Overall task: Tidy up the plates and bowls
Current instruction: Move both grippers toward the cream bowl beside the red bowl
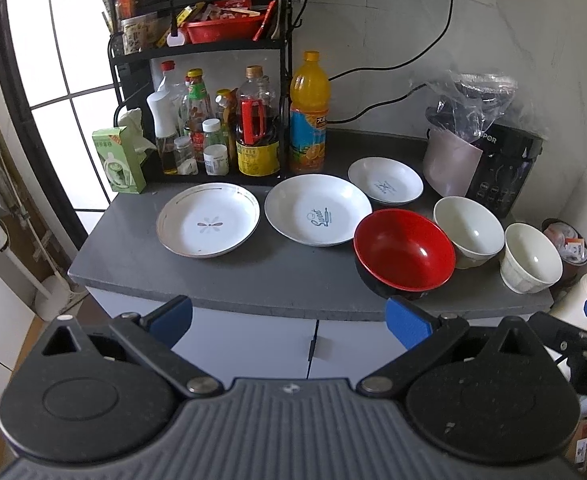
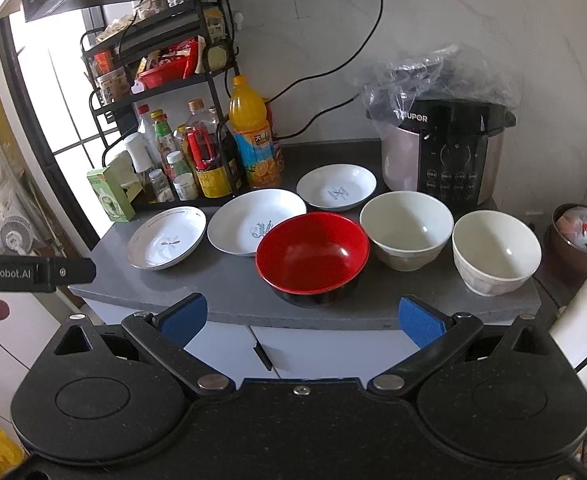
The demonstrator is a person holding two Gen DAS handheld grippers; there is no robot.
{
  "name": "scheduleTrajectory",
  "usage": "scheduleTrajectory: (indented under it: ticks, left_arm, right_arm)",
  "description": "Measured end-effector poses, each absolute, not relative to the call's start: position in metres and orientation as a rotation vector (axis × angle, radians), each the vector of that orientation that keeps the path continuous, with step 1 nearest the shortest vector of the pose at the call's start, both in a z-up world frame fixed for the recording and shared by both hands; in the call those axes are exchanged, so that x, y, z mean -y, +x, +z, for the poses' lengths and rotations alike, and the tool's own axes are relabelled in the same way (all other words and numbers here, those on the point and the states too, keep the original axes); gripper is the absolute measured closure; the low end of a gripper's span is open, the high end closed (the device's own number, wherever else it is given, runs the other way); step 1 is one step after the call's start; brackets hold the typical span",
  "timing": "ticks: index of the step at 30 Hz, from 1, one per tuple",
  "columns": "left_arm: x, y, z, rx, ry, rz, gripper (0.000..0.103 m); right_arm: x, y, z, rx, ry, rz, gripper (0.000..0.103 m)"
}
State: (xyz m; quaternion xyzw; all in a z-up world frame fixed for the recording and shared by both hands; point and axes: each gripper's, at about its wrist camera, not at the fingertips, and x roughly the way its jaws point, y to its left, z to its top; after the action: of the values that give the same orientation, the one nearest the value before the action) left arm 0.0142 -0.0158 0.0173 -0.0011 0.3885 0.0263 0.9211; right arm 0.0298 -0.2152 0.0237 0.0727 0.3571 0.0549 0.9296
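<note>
On the grey counter (image 1: 277, 276) lie three white plates: a gold-rimmed one (image 1: 208, 220) (image 2: 167, 242) at left, a "Sweet" plate (image 1: 317, 209) (image 2: 249, 222) in the middle, a smaller one (image 1: 385, 180) (image 2: 336, 186) behind. To the right stand a red bowl (image 1: 404, 249) (image 2: 312, 253) and two cream bowls (image 1: 468, 231) (image 2: 406, 229), (image 1: 531, 258) (image 2: 496, 252). My left gripper (image 1: 289, 322) is open and empty, in front of the counter edge. My right gripper (image 2: 303, 318) is open and empty, just before the red bowl.
A black rack (image 1: 197, 40) with sauce bottles (image 1: 253, 128) stands at the back left, with an orange juice bottle (image 1: 309, 116) and a green box (image 1: 119, 160) beside it. A pressure cooker (image 2: 445, 148) under a plastic bag stands at the back right. White cabinet doors (image 2: 333, 344) are below.
</note>
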Motion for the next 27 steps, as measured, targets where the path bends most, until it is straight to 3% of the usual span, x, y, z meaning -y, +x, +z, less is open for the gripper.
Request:
scheduleTrajectory:
  ticks: [15,27]
  left_arm:
    - [0.04,0.063,0.023,-0.809,0.059,-0.087,0.001]
    - [0.04,0.174,0.006,-0.836,0.054,-0.312,0.003]
  right_arm:
    - [0.227,0.055,0.016,-0.772,0.23,0.03,0.007]
    - [0.232,0.122,0.002,-0.73,0.324,-0.211,0.011]
